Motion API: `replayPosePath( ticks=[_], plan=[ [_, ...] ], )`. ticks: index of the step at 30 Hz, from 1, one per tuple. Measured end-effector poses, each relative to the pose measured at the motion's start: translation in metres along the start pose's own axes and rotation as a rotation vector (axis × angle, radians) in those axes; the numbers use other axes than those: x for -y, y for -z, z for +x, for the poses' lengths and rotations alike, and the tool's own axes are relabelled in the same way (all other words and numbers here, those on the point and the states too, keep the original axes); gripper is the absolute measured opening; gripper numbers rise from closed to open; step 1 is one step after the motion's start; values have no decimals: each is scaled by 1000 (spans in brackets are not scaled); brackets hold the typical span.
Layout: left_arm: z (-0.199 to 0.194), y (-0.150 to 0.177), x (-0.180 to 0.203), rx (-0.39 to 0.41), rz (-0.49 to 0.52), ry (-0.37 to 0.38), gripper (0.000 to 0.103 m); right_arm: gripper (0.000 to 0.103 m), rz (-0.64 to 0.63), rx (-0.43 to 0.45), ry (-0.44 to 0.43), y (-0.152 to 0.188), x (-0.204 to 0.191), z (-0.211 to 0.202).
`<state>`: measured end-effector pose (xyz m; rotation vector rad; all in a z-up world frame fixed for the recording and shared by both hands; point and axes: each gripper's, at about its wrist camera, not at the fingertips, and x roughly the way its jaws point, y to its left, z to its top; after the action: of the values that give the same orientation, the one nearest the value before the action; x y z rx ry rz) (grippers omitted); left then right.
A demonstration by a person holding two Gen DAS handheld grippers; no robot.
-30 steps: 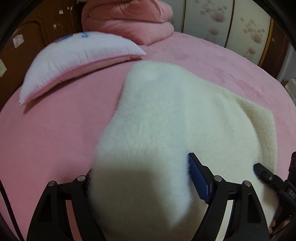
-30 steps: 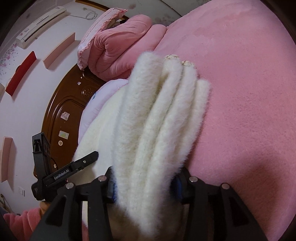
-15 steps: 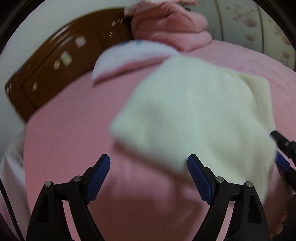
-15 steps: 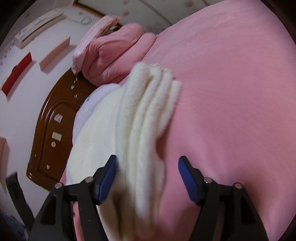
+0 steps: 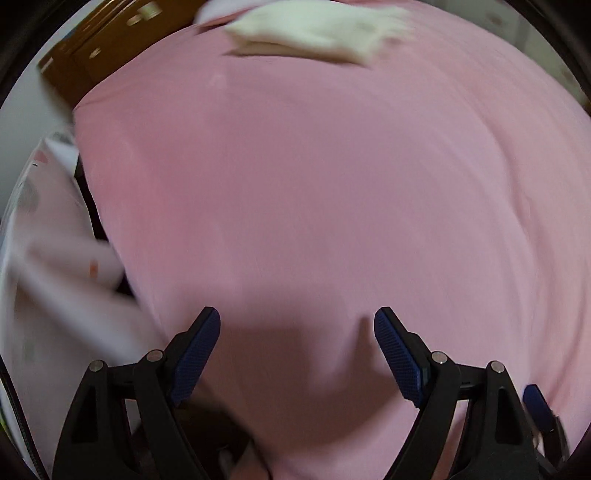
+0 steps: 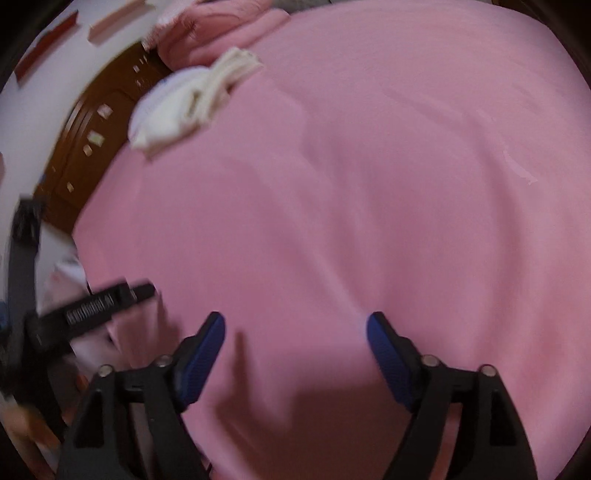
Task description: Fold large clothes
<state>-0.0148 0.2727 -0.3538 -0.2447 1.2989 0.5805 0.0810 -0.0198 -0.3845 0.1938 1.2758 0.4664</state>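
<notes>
The folded cream fleece garment point(image 5: 314, 27) lies on the pink bed point(image 5: 314, 184) at the far end, near the headboard; it also shows in the right wrist view point(image 6: 192, 99) as a layered stack. My left gripper point(image 5: 297, 332) is open and empty, low over the near part of the bed, far from the garment. My right gripper point(image 6: 295, 332) is open and empty, also over bare pink sheet. The left gripper's body point(image 6: 92, 306) shows at the left of the right wrist view. Both views are blurred.
A brown wooden headboard point(image 6: 96, 122) stands behind the garment. A folded pink quilt point(image 6: 207, 40) lies at the head of the bed. White patterned fabric point(image 5: 48, 258) hangs by the bed's left edge.
Both grippers let go of the folded garment, opened and pulled back towards the near side of the bed. The garment now lies far away at the head of the bed.
</notes>
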Motion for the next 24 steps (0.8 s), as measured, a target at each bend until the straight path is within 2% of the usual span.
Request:
replayPosePath(
  ticks=[3, 5, 7, 9, 11, 13, 17, 19, 22, 24],
  plan=[
    [-34, 50, 37, 18, 154, -24, 84, 87, -14, -54, 67, 36, 36, -44],
    [-60, 80, 65, 49, 291, -69, 84, 94, 5, -83, 172, 48, 55, -68],
    [-86, 100, 88, 72, 408, -64, 84, 97, 36, -150, 282, 59, 70, -87],
    [-106, 114, 101, 73, 469, -48, 84, 97, 78, -205, 342, 70, 83, -108],
    [-123, 119, 112, 48, 513, -27, 84, 97, 144, -215, 375, 78, 96, -130],
    [-138, 110, 120, 41, 552, 0, 84, 97, 231, -184, 340, 79, 106, -155],
    [-196, 92, 132, 91, 614, 64, 84, 97, 406, -85, 300, 80, 119, -214],
    [-224, 90, 135, 99, 627, 133, 84, 98, 454, -45, 299, 80, 115, -242],
    [-260, 86, 147, 125, 665, 196, 84, 98, 494, -18, 270, 75, 104, -274],
    [-285, 76, 145, 185, 661, 232, 84, 98, 483, 5, 262, 66, 96, -296]
  ],
)
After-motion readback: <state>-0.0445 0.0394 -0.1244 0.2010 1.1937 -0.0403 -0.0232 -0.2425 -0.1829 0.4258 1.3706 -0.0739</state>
